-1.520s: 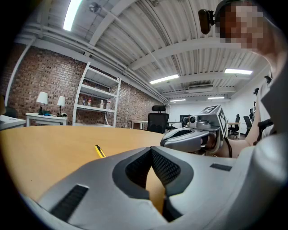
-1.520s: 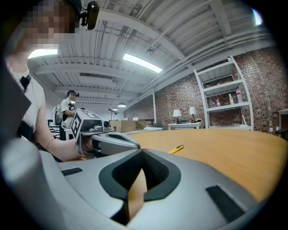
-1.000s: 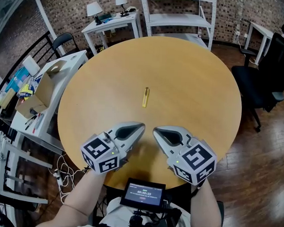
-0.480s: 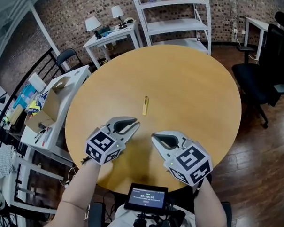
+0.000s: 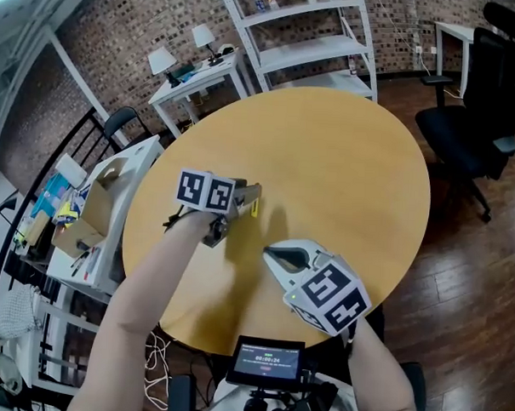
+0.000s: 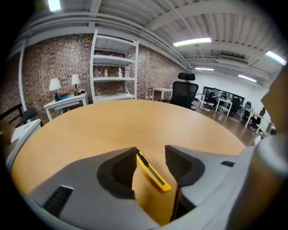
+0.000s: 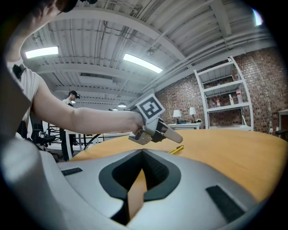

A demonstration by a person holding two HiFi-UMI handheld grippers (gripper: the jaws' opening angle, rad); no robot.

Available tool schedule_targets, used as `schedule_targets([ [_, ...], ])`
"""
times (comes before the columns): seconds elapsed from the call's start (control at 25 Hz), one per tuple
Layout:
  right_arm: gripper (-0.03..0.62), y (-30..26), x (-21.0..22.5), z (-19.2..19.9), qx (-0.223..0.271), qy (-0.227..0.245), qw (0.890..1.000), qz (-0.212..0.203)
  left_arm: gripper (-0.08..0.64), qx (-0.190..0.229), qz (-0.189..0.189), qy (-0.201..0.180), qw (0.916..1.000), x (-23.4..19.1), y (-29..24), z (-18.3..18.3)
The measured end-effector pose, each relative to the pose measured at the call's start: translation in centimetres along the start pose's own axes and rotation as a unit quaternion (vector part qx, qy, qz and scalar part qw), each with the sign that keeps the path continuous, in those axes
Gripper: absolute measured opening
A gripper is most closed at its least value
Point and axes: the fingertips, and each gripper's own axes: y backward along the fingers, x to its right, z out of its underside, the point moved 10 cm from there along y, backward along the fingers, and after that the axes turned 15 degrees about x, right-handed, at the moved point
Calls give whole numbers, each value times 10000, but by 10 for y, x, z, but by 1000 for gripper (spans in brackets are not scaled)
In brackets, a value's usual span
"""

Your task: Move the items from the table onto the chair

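A yellow utility knife [image 5: 255,208] lies near the middle of the round wooden table [image 5: 353,162]. My left gripper [image 5: 251,194] hangs over the knife with its jaws opening. In the left gripper view the knife [image 6: 152,171] lies slantwise on the tabletop between the two pads, close to the left one, and nothing presses on it. My right gripper [image 5: 268,250] rests shut and empty nearer the table's front edge. The right gripper view shows the left gripper [image 7: 173,134] by the knife [image 7: 176,149]. A black office chair [image 5: 465,124] stands on the floor to the right of the table.
White shelving [image 5: 307,41] and a small white table with two lamps [image 5: 191,65] stand behind the round table. A cluttered white desk with a cardboard box [image 5: 91,202] is at the left. A small screen [image 5: 268,363] sits below the table's front edge.
My left gripper has moved forward from the table's front edge to the knife, and its jaws have parted around it. The right gripper has stayed near the front edge.
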Motion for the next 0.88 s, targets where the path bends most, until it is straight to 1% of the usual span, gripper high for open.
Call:
schedule_targets([
  [0.12, 6, 1, 1, 1, 5, 0, 10000, -19, 275, -554, -283, -127, 9980, -7, -23, 1],
  [0.2, 8, 1, 1, 1, 7, 2, 10000, -39, 284, -807, -409, -114, 9958, -14, -31, 2],
  [0.28, 8, 2, 1, 0, 11, -2, 10000, -29, 284, -1022, -402, -16, 9939, -16, -36, 8],
  [0.36, 8, 2, 0, 1, 17, 2, 10000, -15, 291, -1107, -354, 62, 9932, -17, -38, 15],
  [0.48, 8, 1, -1, 0, 8, 6, 10000, -42, 293, -1034, -313, 27, 9941, -16, -36, 16],
  [0.72, 8, -1, -1, 0, 14, 7, 10000, -21, 241, -1067, -175, -225, 9939, -14, -33, 15],
  [0.76, 8, -1, -1, 1, 20, 6, 10000, -9, 190, -1102, -179, -302, 9933, -13, -32, 15],
  [0.8, 8, 0, -1, 1, 18, -2, 10000, -6, 92, -1138, -188, -392, 9925, -13, -31, 15],
  [0.84, 8, 2, -1, 1, 9, -12, 10000, -15, 70, -1162, -181, -455, 9920, -12, -30, 16],
  [0.88, 8, 2, -1, 1, 2, -15, 10000, -22, 67, -1171, -153, -473, 9919, -13, -30, 17],
])
